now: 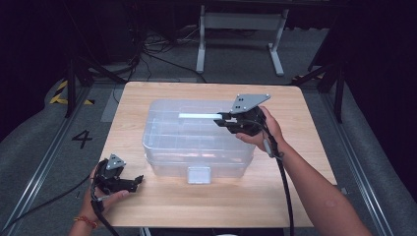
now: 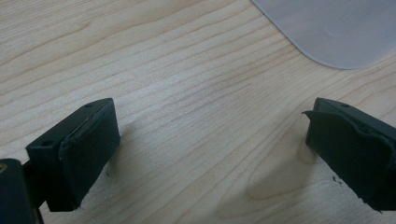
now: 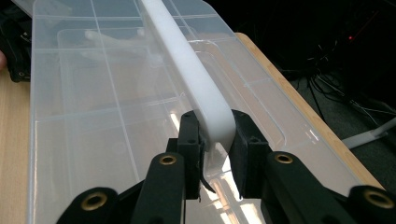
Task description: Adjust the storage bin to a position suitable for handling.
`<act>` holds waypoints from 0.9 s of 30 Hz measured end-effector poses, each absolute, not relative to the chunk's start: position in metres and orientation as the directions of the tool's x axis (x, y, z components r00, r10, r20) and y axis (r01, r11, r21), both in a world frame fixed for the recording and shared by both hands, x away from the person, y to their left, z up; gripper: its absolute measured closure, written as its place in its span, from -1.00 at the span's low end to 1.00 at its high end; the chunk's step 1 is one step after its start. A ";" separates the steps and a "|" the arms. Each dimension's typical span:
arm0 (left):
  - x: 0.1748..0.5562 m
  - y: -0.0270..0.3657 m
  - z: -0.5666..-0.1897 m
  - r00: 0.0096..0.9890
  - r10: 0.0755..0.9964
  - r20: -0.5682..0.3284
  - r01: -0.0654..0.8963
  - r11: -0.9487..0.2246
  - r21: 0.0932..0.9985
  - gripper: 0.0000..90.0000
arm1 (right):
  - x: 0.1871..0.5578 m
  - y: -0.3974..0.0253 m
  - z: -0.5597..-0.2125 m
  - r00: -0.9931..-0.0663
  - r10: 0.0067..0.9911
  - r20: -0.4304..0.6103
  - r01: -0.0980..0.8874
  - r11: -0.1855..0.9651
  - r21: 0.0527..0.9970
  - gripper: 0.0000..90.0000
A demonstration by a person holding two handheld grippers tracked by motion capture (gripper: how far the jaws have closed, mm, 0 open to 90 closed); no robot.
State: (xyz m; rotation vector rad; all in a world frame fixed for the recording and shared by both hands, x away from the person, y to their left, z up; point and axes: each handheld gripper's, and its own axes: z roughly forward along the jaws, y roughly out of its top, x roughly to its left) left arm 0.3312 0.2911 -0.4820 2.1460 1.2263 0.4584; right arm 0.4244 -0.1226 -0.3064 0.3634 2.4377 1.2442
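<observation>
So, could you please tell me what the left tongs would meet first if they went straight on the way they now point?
Probably the clear plastic box. The left tongs stand open low over the wooden table, aimed toward the box's rounded corner, with bare wood between. If they tilt downward, the tabletop could come first; depth is unclear.

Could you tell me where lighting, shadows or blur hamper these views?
High view: table lit, surroundings nearly black. Left gripper view: open jaws of the left gripper throw soft shadows on the wood; the box corner is pale. Right gripper view: right gripper blurs up close; the handle looks washed out, with glare below.
</observation>
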 end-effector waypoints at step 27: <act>0.311 0.275 -0.438 0.586 0.807 0.073 0.447 -0.397 0.801 0.36 | 0.445 -0.124 -0.290 -0.921 0.363 -0.141 0.101 0.571 0.814 0.69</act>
